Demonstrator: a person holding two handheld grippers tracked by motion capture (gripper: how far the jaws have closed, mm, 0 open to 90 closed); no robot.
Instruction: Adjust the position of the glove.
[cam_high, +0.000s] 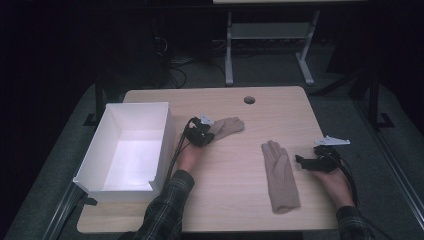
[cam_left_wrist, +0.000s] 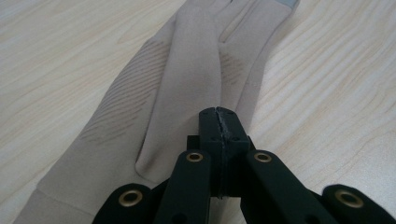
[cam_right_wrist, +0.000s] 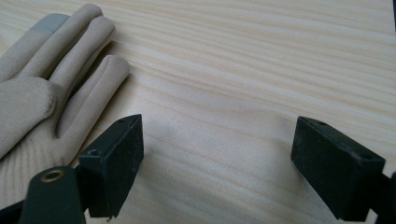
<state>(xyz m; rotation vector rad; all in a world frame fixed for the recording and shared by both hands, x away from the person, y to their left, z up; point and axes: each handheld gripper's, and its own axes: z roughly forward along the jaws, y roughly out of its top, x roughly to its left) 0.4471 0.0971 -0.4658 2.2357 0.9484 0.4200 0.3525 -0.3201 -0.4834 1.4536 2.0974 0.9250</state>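
Gloves, two, beige, on a light wooden table (cam_high: 225, 200); white open box (cam_high: 95, 172) at the table's left side. Likely intent: gloves go into the box, which would explain why it stands beside the left hand.

Left gripper (cam_high: 202, 134): jaws pressed fully together. In the left gripper view the shut tips (cam_left_wrist: 219, 122) sit over the far glove (cam_left_wrist: 154, 116), at a raised fold of the fabric. Cannot tell whether any cloth is actually pinched between the pads; the glove lies flat on the wood, fingers pointing away from the tool. High view puts this glove (cam_high: 227, 126) just right of the gripper, near the box's right wall.

Right gripper (cam_high: 312, 161): jaws spread wide, nothing between them but bare table. Near glove (cam_high: 279, 175) lies just to its left, cuff toward the person, fingers (cam_right_wrist: 70, 42) beside the left jaw, apart from it. Judgement: right tool waits, ready to take it.
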